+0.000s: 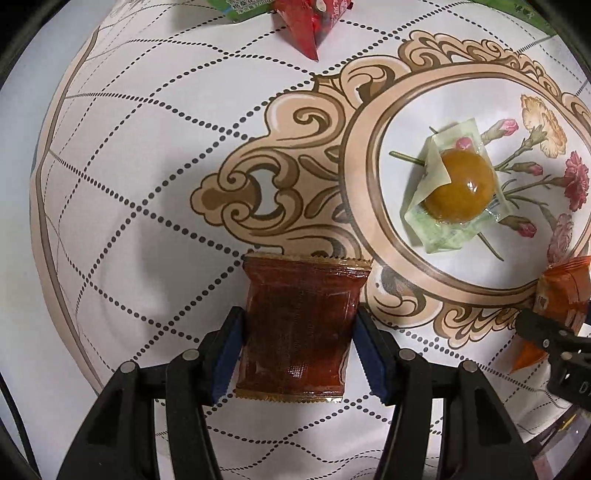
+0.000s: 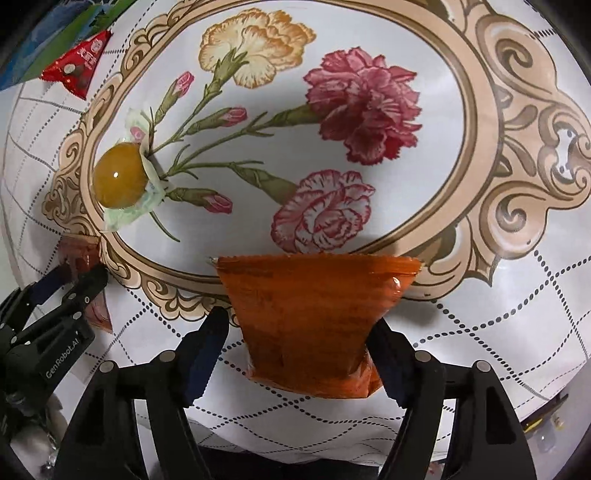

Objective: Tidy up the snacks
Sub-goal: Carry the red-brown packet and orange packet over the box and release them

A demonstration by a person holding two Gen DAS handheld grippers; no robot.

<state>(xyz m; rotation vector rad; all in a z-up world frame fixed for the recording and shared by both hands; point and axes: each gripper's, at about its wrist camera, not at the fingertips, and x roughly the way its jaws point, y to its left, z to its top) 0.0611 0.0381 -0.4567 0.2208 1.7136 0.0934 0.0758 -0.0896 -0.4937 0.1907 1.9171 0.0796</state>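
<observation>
Gripping a dark red snack packet (image 1: pixel 299 325) between its blue-padded fingers, the left gripper (image 1: pixel 299 325) holds it over a patterned tablecloth (image 1: pixel 129 184), both pads pressed against the packet's sides. Alongside, the right gripper (image 2: pixel 299 332) clamps an orange snack packet (image 2: pixel 314 317), its right pad tight to the wrapper while the left pad's contact cannot be made out. A round amber jelly in a clear, pale green wrapper (image 1: pixel 458 192) lies inside the cloth's printed oval floral frame. A red triangular packet (image 1: pixel 306 26) sits at the far edge, touching a green package (image 1: pixel 236 7) beside it.
</observation>
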